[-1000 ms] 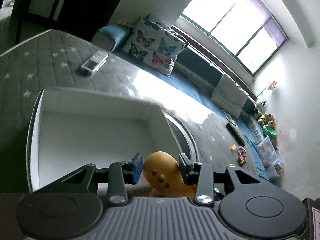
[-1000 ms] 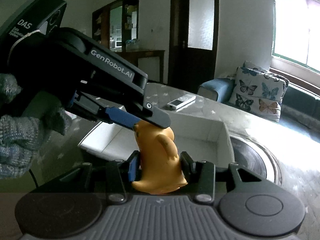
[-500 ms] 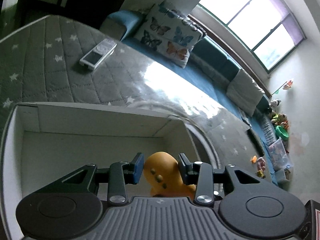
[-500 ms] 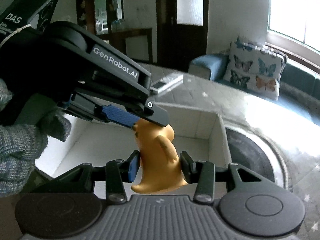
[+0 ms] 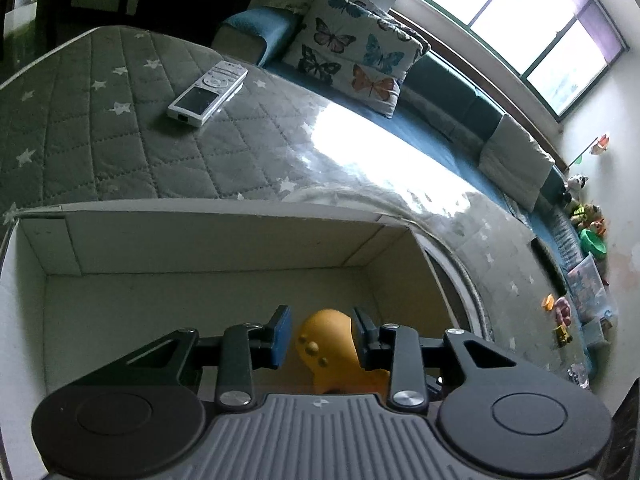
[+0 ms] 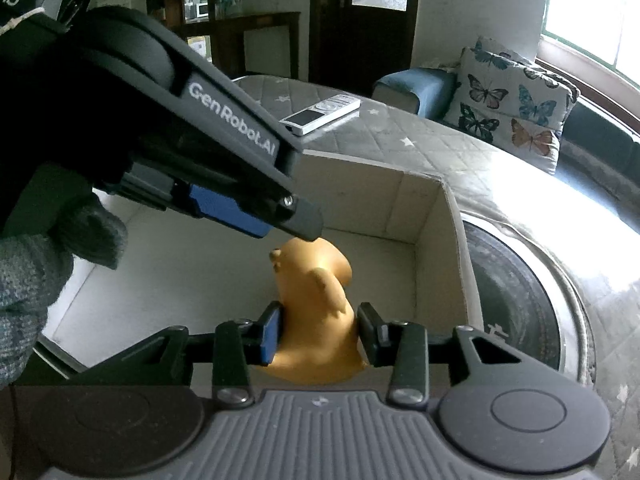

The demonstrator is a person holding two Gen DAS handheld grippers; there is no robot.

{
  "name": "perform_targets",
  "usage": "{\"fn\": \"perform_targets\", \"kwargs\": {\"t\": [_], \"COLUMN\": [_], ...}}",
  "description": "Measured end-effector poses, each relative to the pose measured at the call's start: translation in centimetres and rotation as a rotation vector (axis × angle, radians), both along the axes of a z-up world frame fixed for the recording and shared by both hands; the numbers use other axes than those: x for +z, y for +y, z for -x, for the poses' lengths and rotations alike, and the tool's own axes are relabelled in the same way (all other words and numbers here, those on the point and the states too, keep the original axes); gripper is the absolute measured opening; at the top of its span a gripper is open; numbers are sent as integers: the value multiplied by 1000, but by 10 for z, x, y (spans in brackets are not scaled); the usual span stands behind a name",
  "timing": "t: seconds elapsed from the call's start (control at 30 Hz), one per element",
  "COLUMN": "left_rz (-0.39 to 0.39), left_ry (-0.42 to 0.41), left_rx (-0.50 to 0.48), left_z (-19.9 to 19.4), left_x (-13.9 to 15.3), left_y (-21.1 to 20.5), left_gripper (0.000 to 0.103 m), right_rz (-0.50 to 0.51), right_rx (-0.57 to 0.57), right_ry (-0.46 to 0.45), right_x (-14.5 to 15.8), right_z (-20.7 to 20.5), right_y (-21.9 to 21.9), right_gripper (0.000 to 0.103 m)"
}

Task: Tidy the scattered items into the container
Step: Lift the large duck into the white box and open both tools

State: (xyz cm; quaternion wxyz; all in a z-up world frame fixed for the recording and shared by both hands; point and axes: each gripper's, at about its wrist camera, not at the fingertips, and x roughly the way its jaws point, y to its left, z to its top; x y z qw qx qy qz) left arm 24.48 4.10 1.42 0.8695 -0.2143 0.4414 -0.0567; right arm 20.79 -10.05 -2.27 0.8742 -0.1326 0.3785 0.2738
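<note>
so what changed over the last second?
Both grippers carried the orange toy forward and lower into the white box. The left gripper has its jaws loosened, with a gap at the blue pad. The right gripper still clamps the toy. Remote unmoved.

Orange toy's (image 5: 326,344) base hidden behind left gripper body.

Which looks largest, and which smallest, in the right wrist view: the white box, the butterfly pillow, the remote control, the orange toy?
1. white box
2. butterfly pillow and orange toy: they look about alike. The toy sits close to the camera between the jaws, so I do not rank them.
3. remote control
</note>
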Motion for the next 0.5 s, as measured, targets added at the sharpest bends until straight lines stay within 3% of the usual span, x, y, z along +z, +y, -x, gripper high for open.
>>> {"fn": "perform_targets", "kwargs": {"t": [0.2,0.37,0.5], "left_rz": [-27,-50,-79], "left_ry": [-4,-22,-52], "left_rx": [7,11,2], "left_z": [7,17,29], "left_x": [3,7,14], "left_y": [-1,-2,-6], "left_gripper": [35,35,35], "right_rz": [-11,-34,-54], "right_rx": [-7,-15,-22], "right_ry": [-18,-42,-66], "right_x": [3,12,21], "right_z": [5,11,23], "right_y": [-1,-6,-14], "right_gripper": [41,50,51]}}
